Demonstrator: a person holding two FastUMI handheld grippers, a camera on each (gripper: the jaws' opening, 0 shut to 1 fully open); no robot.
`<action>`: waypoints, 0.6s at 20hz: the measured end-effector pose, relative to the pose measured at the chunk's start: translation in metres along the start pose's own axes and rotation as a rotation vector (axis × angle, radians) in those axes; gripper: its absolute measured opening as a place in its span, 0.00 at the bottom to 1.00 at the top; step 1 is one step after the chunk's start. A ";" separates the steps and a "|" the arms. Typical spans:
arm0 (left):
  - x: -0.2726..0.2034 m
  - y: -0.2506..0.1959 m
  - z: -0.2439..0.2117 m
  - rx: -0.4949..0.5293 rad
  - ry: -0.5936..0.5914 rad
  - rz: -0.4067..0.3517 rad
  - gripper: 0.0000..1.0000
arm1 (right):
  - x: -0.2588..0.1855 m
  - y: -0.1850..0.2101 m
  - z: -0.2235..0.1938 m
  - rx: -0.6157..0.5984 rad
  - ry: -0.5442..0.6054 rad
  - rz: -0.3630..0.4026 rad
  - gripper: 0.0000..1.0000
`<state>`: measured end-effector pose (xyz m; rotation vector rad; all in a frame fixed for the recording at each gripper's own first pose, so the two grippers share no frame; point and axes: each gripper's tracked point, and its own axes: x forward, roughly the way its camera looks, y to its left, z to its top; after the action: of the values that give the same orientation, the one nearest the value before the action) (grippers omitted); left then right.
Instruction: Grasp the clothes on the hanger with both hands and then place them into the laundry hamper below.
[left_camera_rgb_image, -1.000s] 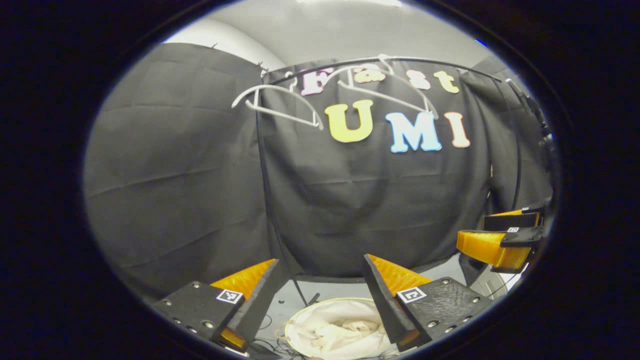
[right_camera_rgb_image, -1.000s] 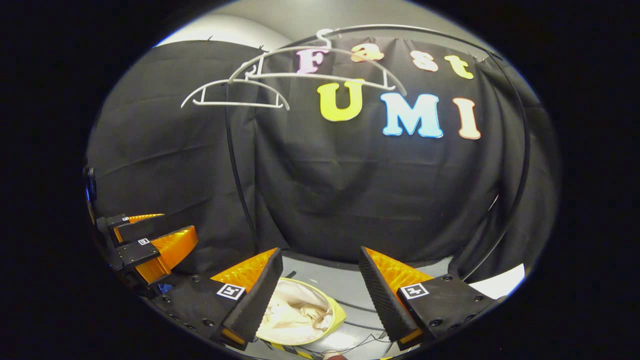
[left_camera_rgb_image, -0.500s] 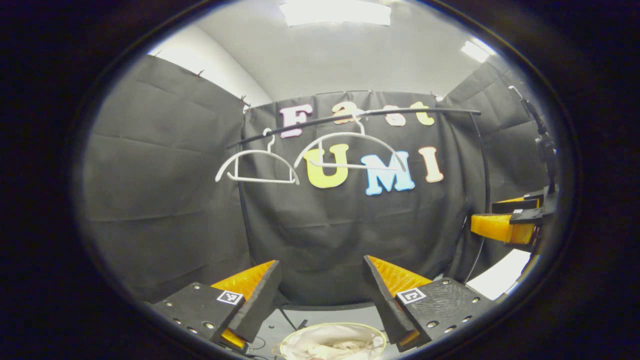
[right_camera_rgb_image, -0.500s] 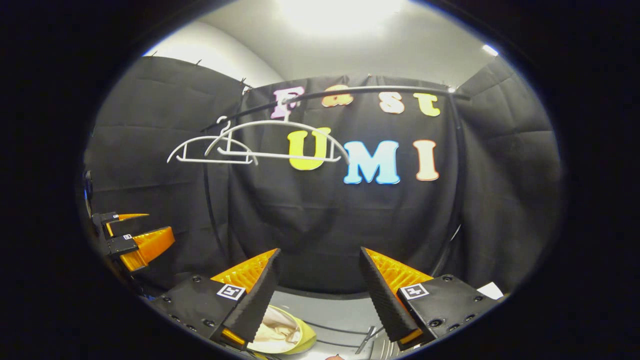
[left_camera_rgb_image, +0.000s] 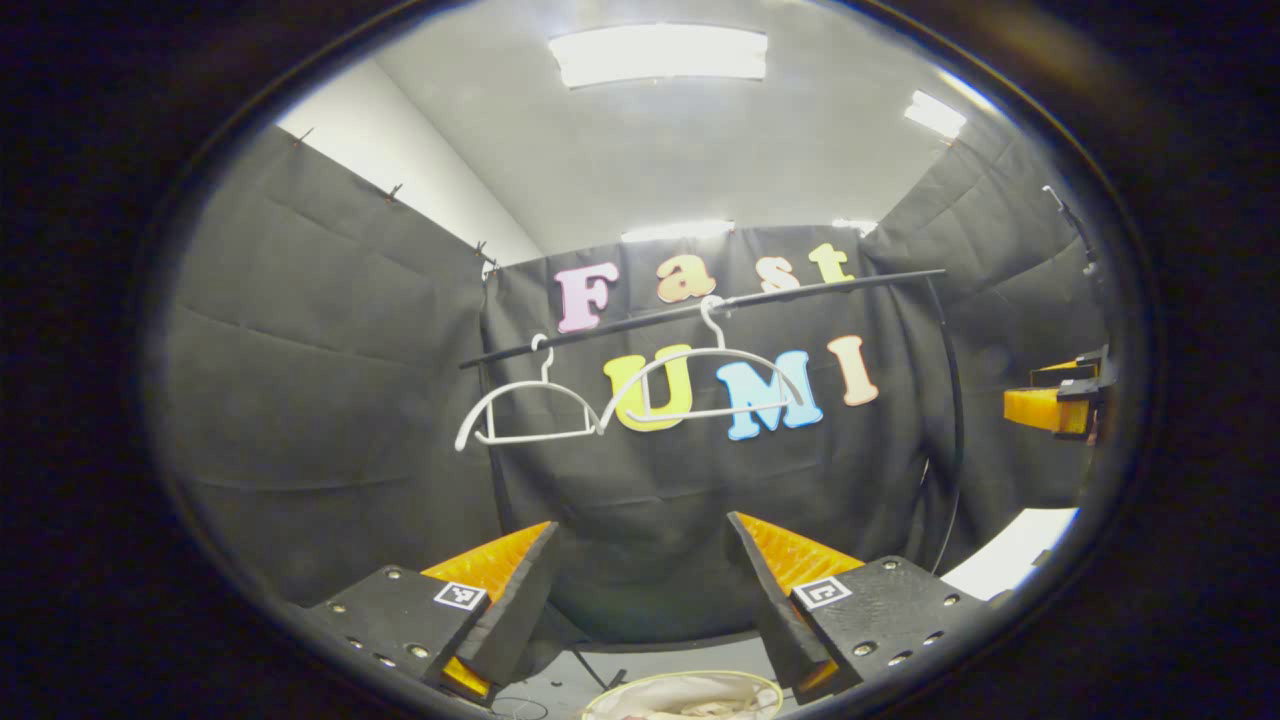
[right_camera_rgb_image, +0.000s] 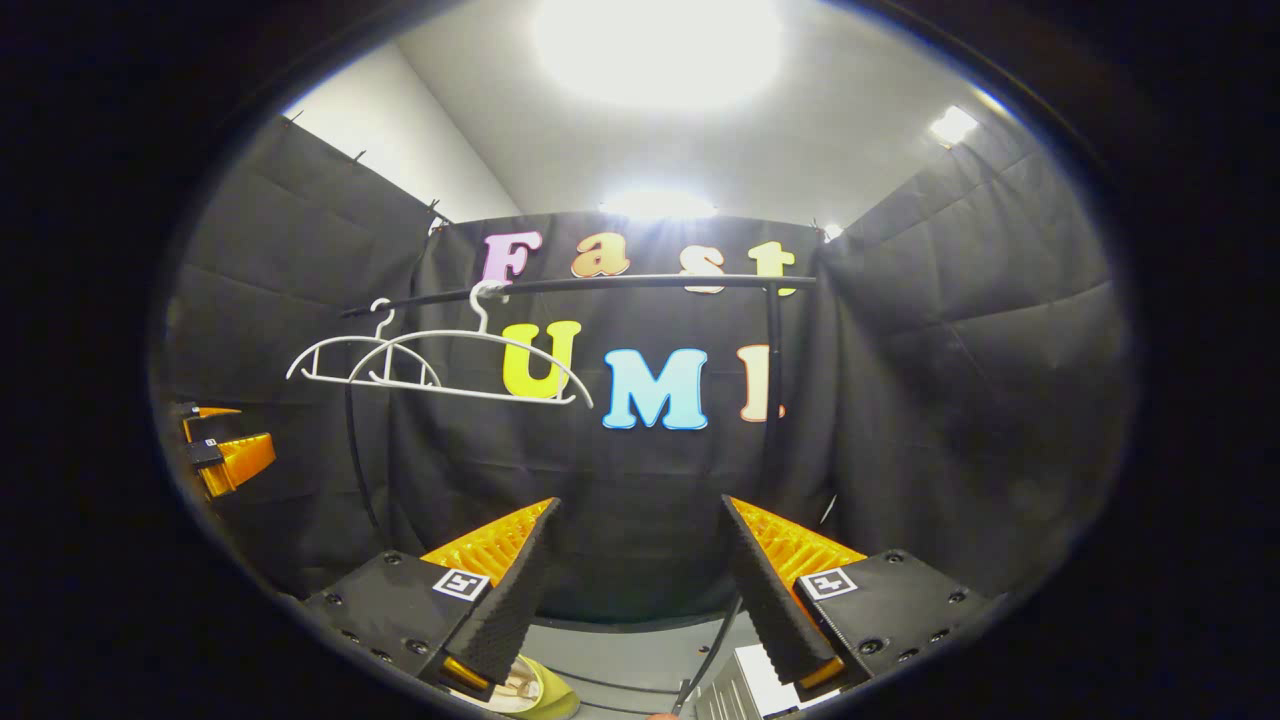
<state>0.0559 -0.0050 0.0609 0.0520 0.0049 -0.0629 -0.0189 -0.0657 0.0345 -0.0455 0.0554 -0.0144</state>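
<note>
A black clothes rail (left_camera_rgb_image: 700, 310) carried two bare white hangers (left_camera_rgb_image: 700, 385), side by side. The left gripper (left_camera_rgb_image: 640, 590) and right gripper (right_camera_rgb_image: 635, 575) were both spread wide, holding nothing. The laundry hamper (left_camera_rgb_image: 685, 695), cut off at the lower edge, held pale clothes (left_camera_rgb_image: 690, 708), hard to make out.
</note>
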 end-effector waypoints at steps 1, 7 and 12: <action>-0.004 0.002 0.006 0.006 -0.011 0.004 0.95 | -0.004 -0.006 0.002 -0.004 -0.007 -0.011 0.94; -0.031 0.012 0.023 0.021 -0.035 0.012 0.95 | -0.032 -0.039 0.017 -0.024 -0.052 -0.062 0.94; -0.058 0.028 0.023 0.020 -0.027 0.043 0.95 | -0.052 -0.057 0.020 -0.041 -0.084 -0.095 0.97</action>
<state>-0.0003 0.0256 0.0855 0.0713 -0.0241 -0.0204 -0.0704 -0.1212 0.0599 -0.0900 -0.0301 -0.1067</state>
